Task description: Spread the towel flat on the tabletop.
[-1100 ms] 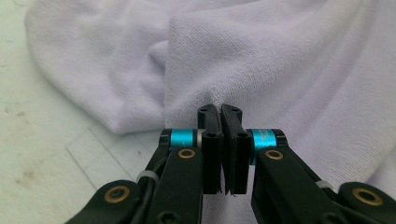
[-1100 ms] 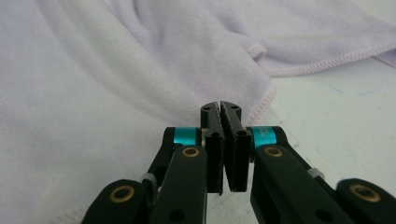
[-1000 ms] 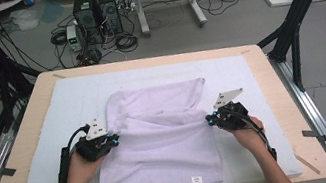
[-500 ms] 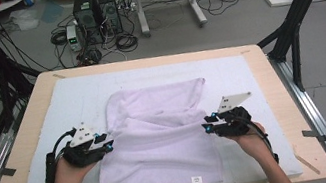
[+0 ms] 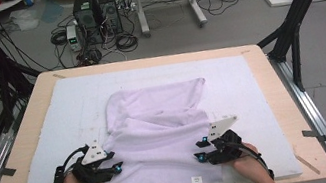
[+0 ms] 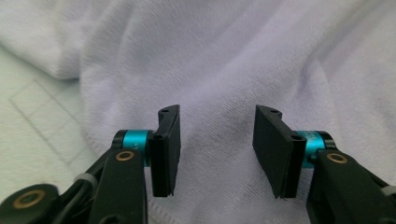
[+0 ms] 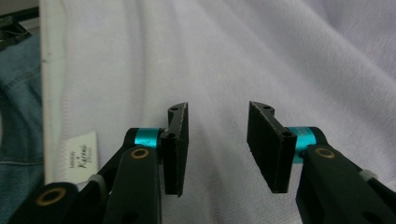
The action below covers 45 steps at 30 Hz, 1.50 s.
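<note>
The left claw (image 6: 216,154), whose jaws have just been opening, stands half open over the pale lilac terry towel (image 5: 161,137) lying loosely folded on the table's white mat (image 5: 44,122). The cloth is soft, light and floppy (best pinched at a hemmed corner). The right claw (image 7: 218,147), likewise opening, grips nothing.

Each gripper is built in black. The left gripper (image 5: 114,169) and the right gripper (image 5: 202,157) are each topped by a grey three-cornered plate, and small blue lights are seen near the front of both. A black cable is trailed from each. The flat, rectangular fingers (image 6: 166,149) are joined through turquoise collars to black links set with brass-coloured rivets. Blue denim is worn by the person.
</note>
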Available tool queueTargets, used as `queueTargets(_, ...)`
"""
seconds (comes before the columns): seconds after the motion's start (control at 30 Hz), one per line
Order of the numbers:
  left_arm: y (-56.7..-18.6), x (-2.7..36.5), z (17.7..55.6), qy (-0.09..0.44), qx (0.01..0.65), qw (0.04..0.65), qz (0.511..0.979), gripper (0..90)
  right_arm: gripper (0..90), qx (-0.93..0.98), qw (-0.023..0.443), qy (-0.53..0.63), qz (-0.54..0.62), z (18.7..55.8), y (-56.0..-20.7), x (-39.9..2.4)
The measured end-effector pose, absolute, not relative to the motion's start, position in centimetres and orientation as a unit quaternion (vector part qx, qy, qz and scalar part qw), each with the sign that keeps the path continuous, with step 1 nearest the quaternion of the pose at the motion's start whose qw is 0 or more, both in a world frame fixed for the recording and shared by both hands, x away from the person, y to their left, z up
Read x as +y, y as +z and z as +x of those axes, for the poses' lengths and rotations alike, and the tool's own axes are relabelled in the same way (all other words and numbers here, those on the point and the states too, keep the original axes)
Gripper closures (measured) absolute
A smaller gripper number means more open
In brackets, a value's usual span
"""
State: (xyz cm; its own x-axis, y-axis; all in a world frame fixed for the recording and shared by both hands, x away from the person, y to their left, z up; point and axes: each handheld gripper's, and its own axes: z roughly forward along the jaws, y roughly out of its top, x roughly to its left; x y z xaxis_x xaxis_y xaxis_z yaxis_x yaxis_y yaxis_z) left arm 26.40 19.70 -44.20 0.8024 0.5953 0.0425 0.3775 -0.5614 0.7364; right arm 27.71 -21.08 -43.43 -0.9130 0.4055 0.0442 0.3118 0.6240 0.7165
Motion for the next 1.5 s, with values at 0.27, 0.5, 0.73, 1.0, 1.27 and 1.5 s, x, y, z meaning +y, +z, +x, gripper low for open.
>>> queueTargets(0.27, -44.4, 19.7, 26.3, 0.129, 0.275, 0.392, 0.868, 72.9, 75.0, 0.891, 0.058, 0.398, 0.213, 28.1, -44.6, -21.3)
queueTargets(0.5, -44.4, 19.8, 26.4, 0.116, 0.268, 0.397, 0.87, 85.5, 86.0, 0.894, 0.061, 0.397, 0.201, 27.9, -44.6, -21.1)
queueTargets(0.73, -43.5, 20.0, 25.5, 0.117, 0.258, 0.401, 0.871, 86.2, 86.8, 0.893, 0.067, 0.4, 0.196, 27.3, -44.0, -21.1)
queueTargets(1.0, -41.3, 20.3, 23.4, 0.127, 0.244, 0.41, 0.87, 86.3, 86.8, 0.889, 0.078, 0.415, 0.176, 25.5, -41.8, -21.3)
queueTargets(1.27, -39.7, 20.6, 21.0, 0.125, 0.231, 0.414, 0.872, 86.4, 86.8, 0.882, 0.064, 0.438, 0.16, 23.7, -40.4, -22.0)
queueTargets(1.5, -38.2, 20.3, 20.9, 0.126, 0.227, 0.432, 0.864, 62.7, 74.8, 0.881, 0.063, 0.446, 0.146, 22.8, -38.4, -22.5)
